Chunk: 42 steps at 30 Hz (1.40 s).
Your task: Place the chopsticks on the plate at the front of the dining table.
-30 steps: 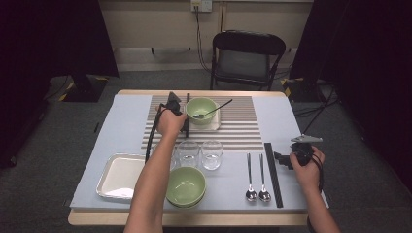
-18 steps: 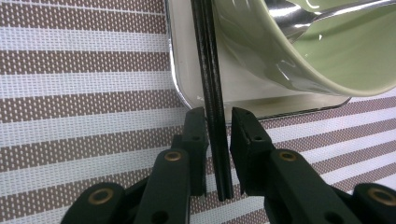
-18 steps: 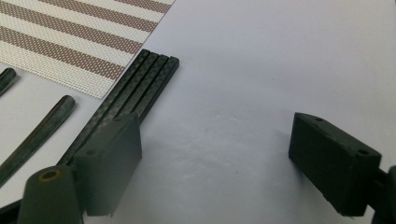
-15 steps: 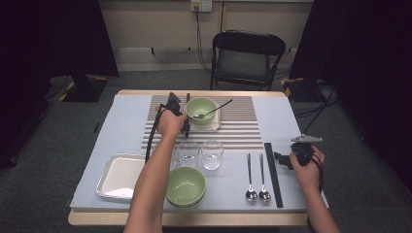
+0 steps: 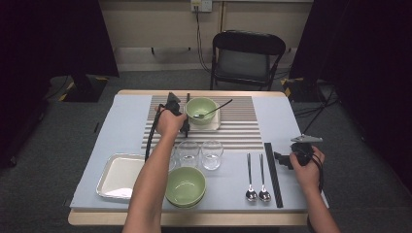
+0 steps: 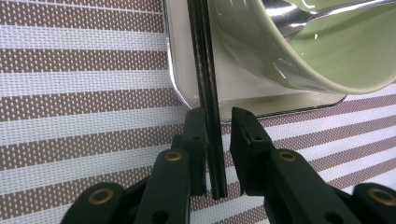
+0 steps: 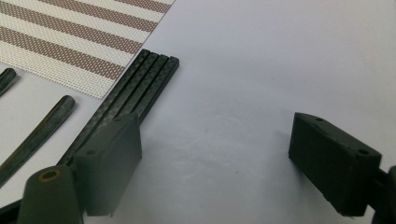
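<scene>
Your left gripper (image 6: 218, 122) stands with jaws nearly closed around the black chopsticks (image 6: 205, 88), lying between them beside the bowl (image 6: 299, 51). They seem light, stiff, slippery; pinch them mid-length.

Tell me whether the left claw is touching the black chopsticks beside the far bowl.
Touching. The left gripper view shows the left claw with one jaw pressed against the black chopsticks, while a small gap remains at the other jaw.
</scene>
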Tool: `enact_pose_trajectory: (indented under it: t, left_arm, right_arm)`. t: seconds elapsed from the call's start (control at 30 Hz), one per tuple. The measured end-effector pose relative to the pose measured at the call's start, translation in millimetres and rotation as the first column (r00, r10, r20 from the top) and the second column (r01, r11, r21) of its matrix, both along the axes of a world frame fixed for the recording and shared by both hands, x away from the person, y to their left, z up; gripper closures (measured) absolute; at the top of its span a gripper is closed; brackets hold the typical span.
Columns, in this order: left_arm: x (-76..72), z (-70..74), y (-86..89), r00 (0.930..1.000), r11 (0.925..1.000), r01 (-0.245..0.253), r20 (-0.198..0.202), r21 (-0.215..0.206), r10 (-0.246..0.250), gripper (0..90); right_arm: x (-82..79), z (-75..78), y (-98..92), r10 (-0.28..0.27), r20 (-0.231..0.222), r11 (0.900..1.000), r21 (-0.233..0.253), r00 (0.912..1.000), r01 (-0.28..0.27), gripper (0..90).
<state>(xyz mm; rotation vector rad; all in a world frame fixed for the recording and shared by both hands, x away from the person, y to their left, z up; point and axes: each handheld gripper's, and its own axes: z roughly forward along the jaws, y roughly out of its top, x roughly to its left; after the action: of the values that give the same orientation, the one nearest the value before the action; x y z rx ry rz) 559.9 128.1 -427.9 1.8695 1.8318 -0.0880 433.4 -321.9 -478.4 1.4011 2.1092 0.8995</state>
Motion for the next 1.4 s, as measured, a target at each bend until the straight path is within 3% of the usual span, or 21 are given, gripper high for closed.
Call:
enact_pose_trajectory:
  t: [0.27,0.57,0.63,0.73,1.1,1.13,1.4]
  left_arm:
    - [-1.5,2.9,1.6,1.0000,1.0000,0.001,0.002,-0.001,-0.001,75.8]
    - [-7.8,14.2,11.2,0.9983,0.9987,0.034,0.047,0.037,-0.036,67.7]
    - [-9.5,17.0,13.3,0.9977,0.9994,0.029,0.061,0.020,-0.030,65.4]
    - [-11.9,20.0,16.2,0.9962,0.9983,0.038,0.076,0.043,-0.041,61.9]
    - [-23.5,33.4,33.7,0.9904,0.9993,0.032,0.134,0.018,-0.034,51.3]
    - [-24.8,34.3,34.5,0.9905,0.9998,0.015,0.137,0.012,-0.016,50.7]
    - [-31.4,37.6,45.7,0.9864,0.9991,0.039,0.159,0.014,-0.041,44.5]
  right_arm:
    - [0.0,0.1,0.1,0.000,-0.001,1.000,0.001,1.0000,0.000,16.4]
    - [0.0,0.1,0.1,-0.001,-0.001,1.000,0.001,1.0000,0.001,16.4]
    - [0.0,0.1,-0.1,0.001,-0.001,1.000,0.001,1.0000,-0.001,16.4]
    - [0.1,0.0,-0.2,0.003,0.000,1.000,0.000,1.0000,-0.003,16.4]
    - [0.3,-0.1,-0.5,0.004,0.000,1.000,0.001,1.0000,-0.004,16.4]
    - [0.2,-0.1,-0.4,0.004,0.000,1.000,0.001,1.0000,-0.004,16.3]
    - [0.2,-0.2,-0.4,0.005,0.001,1.000,0.001,1.0000,-0.005,16.4]
